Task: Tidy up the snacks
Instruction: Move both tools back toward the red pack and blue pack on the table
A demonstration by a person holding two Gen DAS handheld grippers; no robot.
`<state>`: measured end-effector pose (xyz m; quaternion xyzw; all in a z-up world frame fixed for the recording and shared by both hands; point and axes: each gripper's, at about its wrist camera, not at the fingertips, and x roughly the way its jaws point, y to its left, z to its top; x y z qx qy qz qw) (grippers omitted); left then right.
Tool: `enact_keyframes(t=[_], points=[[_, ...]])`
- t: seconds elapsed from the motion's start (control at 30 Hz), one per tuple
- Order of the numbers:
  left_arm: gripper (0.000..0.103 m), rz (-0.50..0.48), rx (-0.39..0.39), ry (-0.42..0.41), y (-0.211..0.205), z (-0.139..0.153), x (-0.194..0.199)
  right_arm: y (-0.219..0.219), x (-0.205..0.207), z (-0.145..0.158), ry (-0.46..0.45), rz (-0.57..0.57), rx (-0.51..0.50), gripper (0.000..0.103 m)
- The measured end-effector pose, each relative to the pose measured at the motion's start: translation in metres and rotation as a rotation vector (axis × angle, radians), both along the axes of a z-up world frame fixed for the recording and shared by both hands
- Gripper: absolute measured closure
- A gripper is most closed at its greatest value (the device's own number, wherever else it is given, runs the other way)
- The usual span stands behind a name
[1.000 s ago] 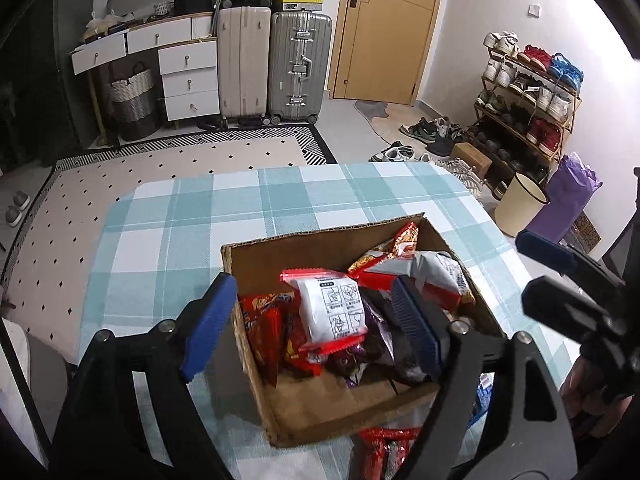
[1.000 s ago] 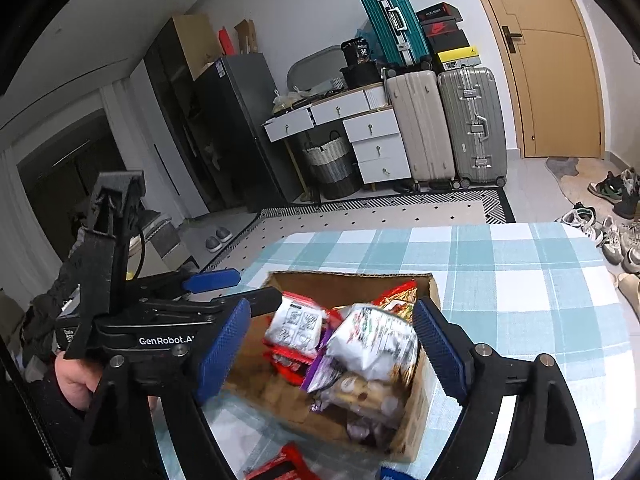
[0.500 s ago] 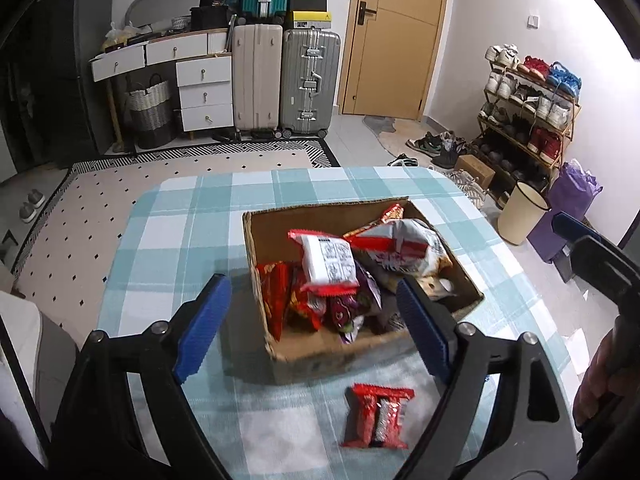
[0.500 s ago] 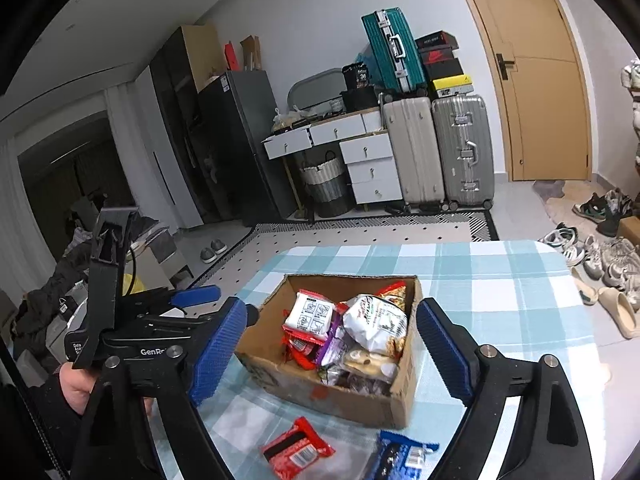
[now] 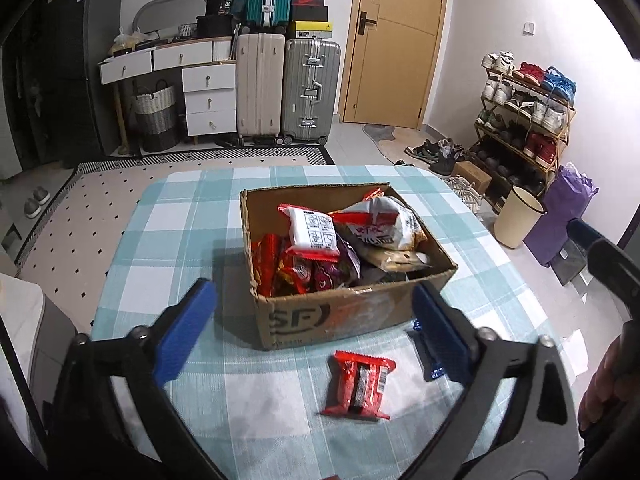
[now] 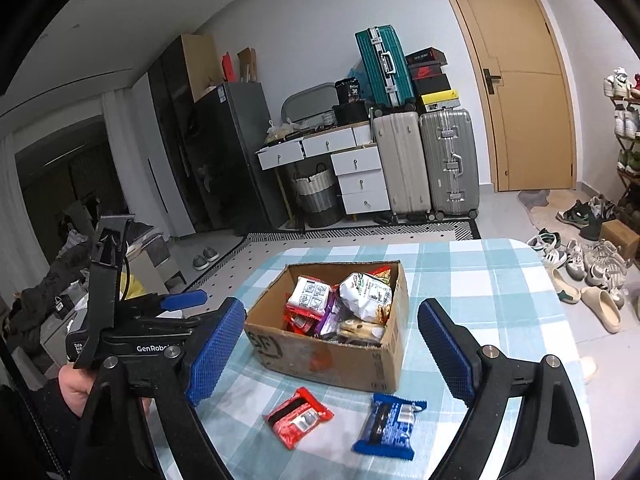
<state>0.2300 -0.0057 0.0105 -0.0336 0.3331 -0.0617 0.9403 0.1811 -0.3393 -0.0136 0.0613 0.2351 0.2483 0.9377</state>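
Both grippers are pulling back from the cardboard box (image 5: 344, 264) (already stuffed with snacks), widening the view to the red packet (image 5: 357, 385) and blue packet (image 6: 389, 424) lying before it on the table (image 5: 176, 216); left gripper (image 5: 312, 332) and right gripper (image 6: 332, 348) are hanging spread apart, empty.

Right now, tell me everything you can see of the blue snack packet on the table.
The blue snack packet is a small, glossy, plastic-looking wrapper with crimped ends, a white barcode label and a dark central panel. It looks sealed and lies flat on the checked tablecloth, just in front of the cardboard box, apart from it, and right of the red packet. Neither gripper touches it. In the left wrist view, a finger mostly hides it.
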Motion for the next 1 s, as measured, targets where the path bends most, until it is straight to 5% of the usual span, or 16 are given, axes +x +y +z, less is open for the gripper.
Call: enact_keyframes(t=[0.47, 1.0], points=[[0.001, -0.006, 0.013, 0.043, -0.019, -0.03, -0.03, -0.012, -0.049, -0.006, -0.013, -0.04, 0.01, 0.008], [0.001, -0.044, 0.053, 0.144, -0.046, -0.093, -0.014, -0.019, -0.06, -0.054, 0.069, -0.082, -0.021, 0.003]])
